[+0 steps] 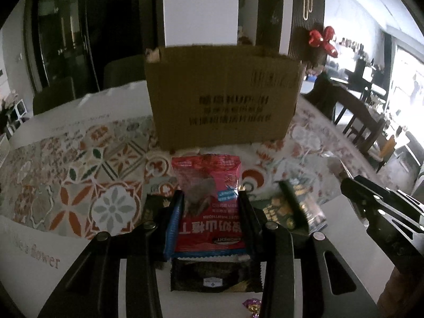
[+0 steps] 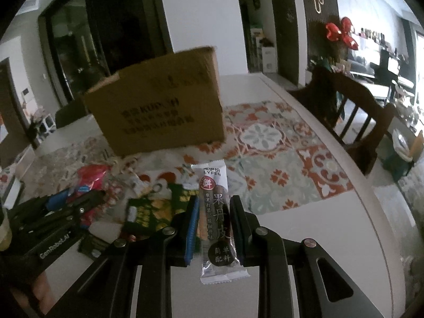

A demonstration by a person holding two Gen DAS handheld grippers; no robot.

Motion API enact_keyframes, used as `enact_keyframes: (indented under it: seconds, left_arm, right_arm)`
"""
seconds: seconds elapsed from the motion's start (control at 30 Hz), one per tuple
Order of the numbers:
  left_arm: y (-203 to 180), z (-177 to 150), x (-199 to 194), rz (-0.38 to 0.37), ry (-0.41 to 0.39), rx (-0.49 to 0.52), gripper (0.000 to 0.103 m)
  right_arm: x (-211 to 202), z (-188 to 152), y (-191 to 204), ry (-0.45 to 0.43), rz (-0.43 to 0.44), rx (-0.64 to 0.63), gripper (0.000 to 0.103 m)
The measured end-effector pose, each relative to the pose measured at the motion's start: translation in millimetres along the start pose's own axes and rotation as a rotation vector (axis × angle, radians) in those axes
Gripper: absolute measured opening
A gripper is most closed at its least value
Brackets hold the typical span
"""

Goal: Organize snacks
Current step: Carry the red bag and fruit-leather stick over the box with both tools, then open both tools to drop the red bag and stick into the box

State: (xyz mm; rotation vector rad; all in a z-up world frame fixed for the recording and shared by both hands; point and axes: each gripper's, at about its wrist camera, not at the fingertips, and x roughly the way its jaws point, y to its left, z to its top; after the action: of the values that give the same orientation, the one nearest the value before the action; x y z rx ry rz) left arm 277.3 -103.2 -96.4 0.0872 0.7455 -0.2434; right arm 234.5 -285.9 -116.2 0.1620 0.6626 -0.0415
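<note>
Straight ahead of both pairs of fingers stands the cardboard box (image 1: 222, 95), open at the top and well beyond the snacks each hand holds, so the coming move is, by my judgement, a carry forward and up over its near wall. The left gripper (image 1: 210, 206) has its fingers pressed narrow on the sides of a red snack packet (image 1: 209, 196), whose long axis runs away from the camera toward the box. The right gripper (image 2: 213, 220) is clamped tight on a slim fruit-leather bar (image 2: 216, 220), also lying lengthwise along the fingers (its far end pointing just right of the box). From the left view the box sits dead centre, so that hand seems better lined up. More packets lie on the desk (image 2: 278, 228), among them a dark wrapper (image 1: 216, 275) and a green packet (image 2: 156, 212). A patterned mat (image 1: 87, 175) covers the desk; a dark wooden chair (image 2: 352, 111) stands at its right edge, in a dim room.
</note>
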Motion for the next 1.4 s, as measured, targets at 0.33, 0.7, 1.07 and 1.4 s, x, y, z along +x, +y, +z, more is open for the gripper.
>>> enact_keyframes:
  seconds: [0.33, 0.7, 1.07, 1.4]
  left_arm:
    - [6, 29, -30, -0.01, -0.122, 0.002, 0.039]
    - [12, 72, -41, -0.027, -0.212, 0.016, 0.039]
    - [17, 130, -13, -0.087, -0.216, 0.014, 0.038]
    - [3, 183, 40, -0.076, -0.142, 0.085, 0.038]
  right_arm:
    - [-23, 31, 14, -0.114, 0.042, -0.046, 0.025]
    - [-29, 71, 27, -0.23, 0.072, -0.096, 0.025]
    - [-10, 126, 36, -0.319, 0.104, -0.131, 0.016]
    - [14, 172, 32, -0.313, 0.077, -0.113, 0.016]
